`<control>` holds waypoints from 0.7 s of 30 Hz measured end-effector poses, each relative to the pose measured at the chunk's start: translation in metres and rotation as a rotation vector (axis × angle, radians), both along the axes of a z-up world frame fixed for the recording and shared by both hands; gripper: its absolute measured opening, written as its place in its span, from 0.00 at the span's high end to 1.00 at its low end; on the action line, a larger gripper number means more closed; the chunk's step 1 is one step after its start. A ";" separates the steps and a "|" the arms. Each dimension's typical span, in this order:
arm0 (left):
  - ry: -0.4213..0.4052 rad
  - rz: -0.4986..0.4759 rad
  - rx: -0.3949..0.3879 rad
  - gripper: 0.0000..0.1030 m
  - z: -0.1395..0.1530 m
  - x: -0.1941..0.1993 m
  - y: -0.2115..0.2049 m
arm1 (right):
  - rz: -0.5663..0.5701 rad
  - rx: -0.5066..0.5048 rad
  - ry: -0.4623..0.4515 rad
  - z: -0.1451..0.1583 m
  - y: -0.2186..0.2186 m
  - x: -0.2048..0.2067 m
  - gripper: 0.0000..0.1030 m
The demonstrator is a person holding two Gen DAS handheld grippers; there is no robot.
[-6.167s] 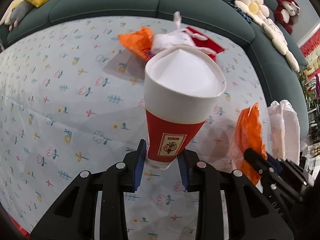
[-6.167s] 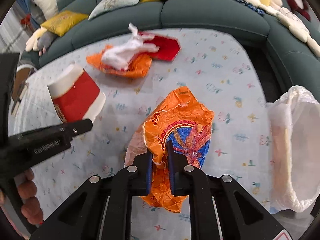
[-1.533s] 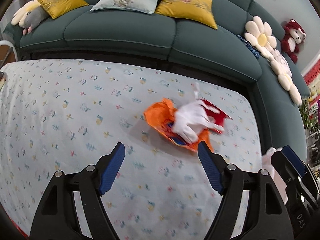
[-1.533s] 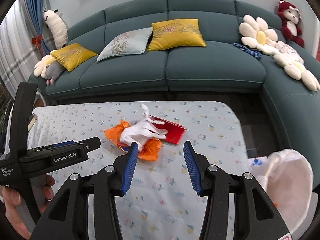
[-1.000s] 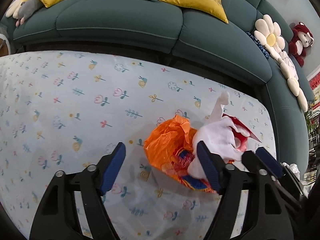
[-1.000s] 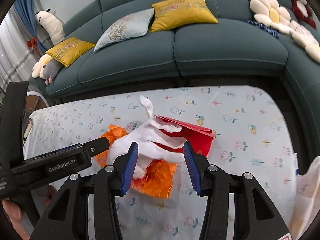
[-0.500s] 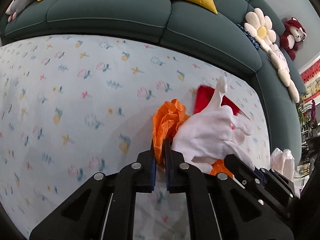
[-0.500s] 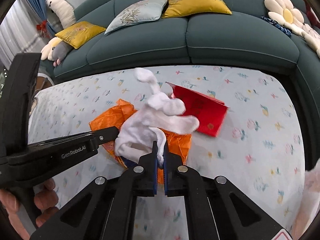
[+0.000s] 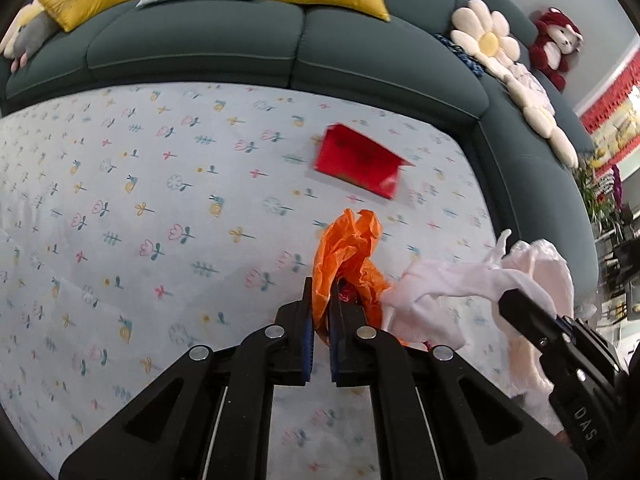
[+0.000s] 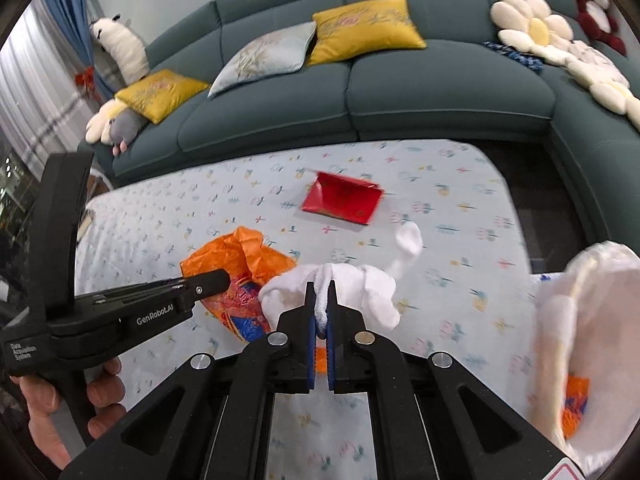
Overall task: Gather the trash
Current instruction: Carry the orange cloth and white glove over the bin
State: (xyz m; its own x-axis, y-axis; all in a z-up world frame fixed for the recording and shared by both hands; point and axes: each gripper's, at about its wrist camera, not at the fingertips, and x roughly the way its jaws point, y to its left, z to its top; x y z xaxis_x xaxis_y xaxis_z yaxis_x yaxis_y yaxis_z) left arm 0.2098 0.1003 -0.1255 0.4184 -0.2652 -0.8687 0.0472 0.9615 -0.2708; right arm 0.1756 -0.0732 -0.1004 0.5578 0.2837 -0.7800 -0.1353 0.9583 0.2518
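Observation:
My left gripper is shut on a crumpled orange wrapper and holds it above the floral tablecloth. The wrapper also shows in the right wrist view. My right gripper is shut on a white glove, lifted off the table; the glove also shows in the left wrist view. A red packet lies flat further back on the table, and shows in the right wrist view. A white plastic bag with orange trash inside sits at the right.
A dark green sofa with yellow and grey cushions wraps round the back and right of the table. Plush toys and flower cushions lie on it. The table's right edge drops to a dark gap.
Both grippers have lifted their pieces off the pile and drawn back toward the right. The red packet now lies alone, uncovered, on the table.

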 end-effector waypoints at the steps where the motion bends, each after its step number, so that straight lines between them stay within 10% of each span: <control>1: -0.004 -0.004 0.000 0.95 0.004 -0.002 -0.004 | -0.012 0.002 -0.008 0.005 -0.006 -0.006 0.97; 21: -0.115 -0.209 0.003 0.95 0.079 -0.053 -0.137 | -0.261 0.021 -0.142 0.076 -0.143 -0.087 0.97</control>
State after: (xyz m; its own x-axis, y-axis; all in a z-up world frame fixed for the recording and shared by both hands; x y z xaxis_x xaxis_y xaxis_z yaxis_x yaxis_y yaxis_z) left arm 0.1563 -0.0369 -0.0468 0.4507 -0.3541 -0.8195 0.2754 0.9283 -0.2496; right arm 0.0887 -0.2158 -0.0245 0.7170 0.1317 -0.6845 0.0798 0.9600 0.2683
